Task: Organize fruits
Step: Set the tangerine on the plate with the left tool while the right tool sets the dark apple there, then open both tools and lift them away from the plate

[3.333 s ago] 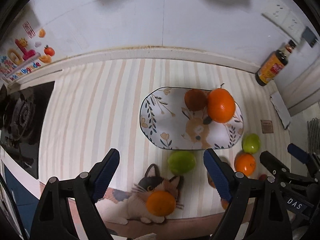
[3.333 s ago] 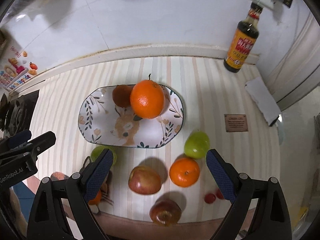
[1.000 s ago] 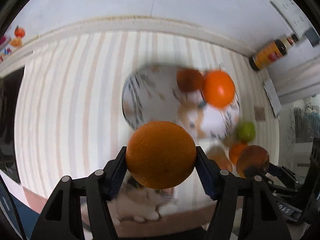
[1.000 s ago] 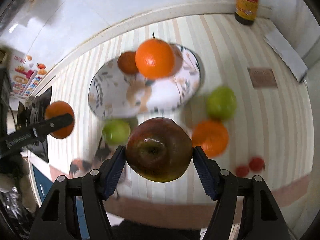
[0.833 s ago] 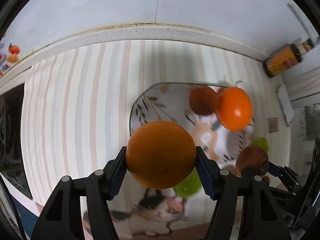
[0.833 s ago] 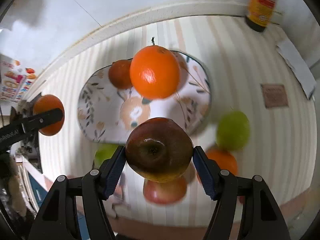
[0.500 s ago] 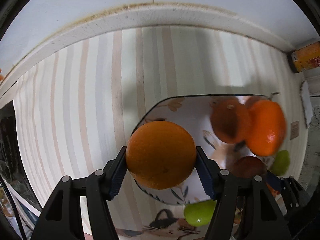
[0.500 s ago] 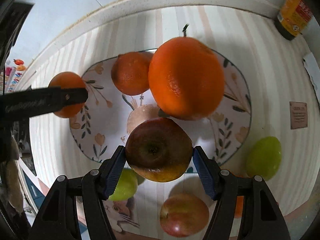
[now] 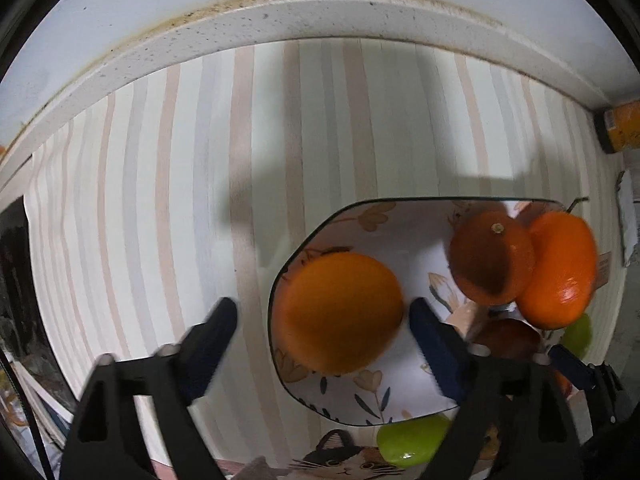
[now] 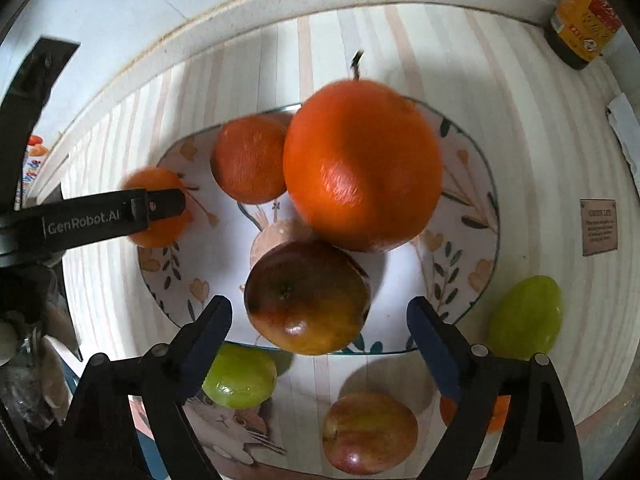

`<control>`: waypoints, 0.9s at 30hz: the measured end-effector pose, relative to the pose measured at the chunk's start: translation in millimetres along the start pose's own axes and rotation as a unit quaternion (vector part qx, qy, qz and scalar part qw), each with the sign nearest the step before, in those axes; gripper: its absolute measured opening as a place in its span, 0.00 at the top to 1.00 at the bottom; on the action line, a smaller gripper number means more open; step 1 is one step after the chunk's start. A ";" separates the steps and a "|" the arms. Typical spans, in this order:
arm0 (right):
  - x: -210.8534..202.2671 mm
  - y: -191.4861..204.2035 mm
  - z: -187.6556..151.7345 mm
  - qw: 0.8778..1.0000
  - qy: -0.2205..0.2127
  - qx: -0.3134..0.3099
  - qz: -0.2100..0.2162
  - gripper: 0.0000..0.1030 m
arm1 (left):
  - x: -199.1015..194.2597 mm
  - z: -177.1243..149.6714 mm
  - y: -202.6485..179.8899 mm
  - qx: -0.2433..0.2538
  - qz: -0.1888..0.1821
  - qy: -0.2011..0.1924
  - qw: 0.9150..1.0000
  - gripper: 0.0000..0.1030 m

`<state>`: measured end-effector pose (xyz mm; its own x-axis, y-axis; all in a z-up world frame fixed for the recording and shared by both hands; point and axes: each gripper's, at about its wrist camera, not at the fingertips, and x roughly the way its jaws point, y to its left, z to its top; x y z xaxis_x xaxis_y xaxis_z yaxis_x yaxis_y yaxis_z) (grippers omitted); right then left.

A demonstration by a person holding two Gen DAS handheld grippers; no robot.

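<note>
A: What is nearest?
B: Both grippers, left (image 9: pixel 322 320) and right (image 10: pixel 320 316), spread wide, fingers clear of fruit.

A: And beyond?
B: An orange (image 9: pixel 338 312) at the plate's (image 10: pixel 476 248) left edge, an apple (image 10: pixel 306 296) at its near edge, seemingly just released there.

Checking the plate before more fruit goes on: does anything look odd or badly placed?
Nothing is spilled or damaged. The orange just set by the left gripper sits at the plate's rim and could roll off. The apple lies well inside.

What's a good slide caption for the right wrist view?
Open right gripper over a dark red apple on the floral plate beside two oranges.
</note>
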<state>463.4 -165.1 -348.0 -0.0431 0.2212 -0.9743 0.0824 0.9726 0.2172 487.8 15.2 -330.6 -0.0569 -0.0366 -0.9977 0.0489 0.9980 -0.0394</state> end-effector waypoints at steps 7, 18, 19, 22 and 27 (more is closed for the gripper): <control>-26.4 -12.8 -5.4 0.999 -0.033 -0.010 -0.032 0.11 | -22.3 -19.1 25.8 -0.025 -0.018 -0.024 0.999 0.10; -66.2 -10.8 -47.3 0.994 -0.081 -0.031 -0.064 0.11 | -89.7 -95.7 13.7 -0.026 0.000 -0.113 0.993 0.10; -69.7 -9.5 -51.2 0.994 -0.085 -0.032 -0.064 0.11 | -97.8 -104.3 9.6 -0.025 0.004 -0.126 0.992 0.10; -85.1 -5.5 -66.6 0.991 -0.106 -0.045 -0.074 0.11 | -120.5 -128.6 2.2 -0.025 0.009 -0.150 0.988 0.10; -110.1 -1.8 -97.0 0.985 -0.152 -0.053 -0.057 0.11 | -140.1 -152.9 -5.2 -0.016 0.015 -0.188 0.982 0.10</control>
<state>371.4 -184.4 -235.2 0.2556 0.0943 -0.9622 -0.0116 0.9955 0.0945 343.0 23.0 -182.2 0.3166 -0.0169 -0.9484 0.0132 0.9998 -0.0134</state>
